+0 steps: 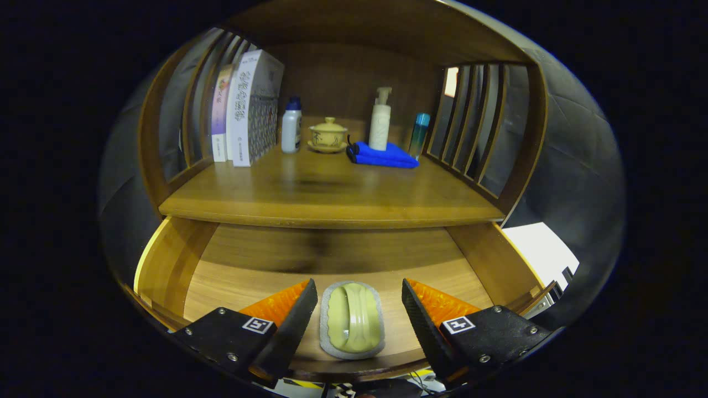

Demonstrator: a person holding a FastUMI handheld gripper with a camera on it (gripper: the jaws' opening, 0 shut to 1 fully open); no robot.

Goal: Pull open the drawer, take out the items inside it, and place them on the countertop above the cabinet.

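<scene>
The wooden drawer [232,276] stands pulled open below the countertop [332,193]. On its floor lies a pale green scrub brush with a grey base [352,320], lengthwise between my fingers. My gripper [359,307] is open, one finger on each side of the brush with a gap to it, hovering over the drawer's front part. The rest of the drawer floor I can see is bare wood.
On the countertop stand boxed books [249,110] at the left, a white bottle [291,126], a yellow lidded tea bowl [328,135], a pump bottle [380,120] on a folded blue cloth [381,156], and a teal bottle [418,135]. Slatted side walls flank the shelf.
</scene>
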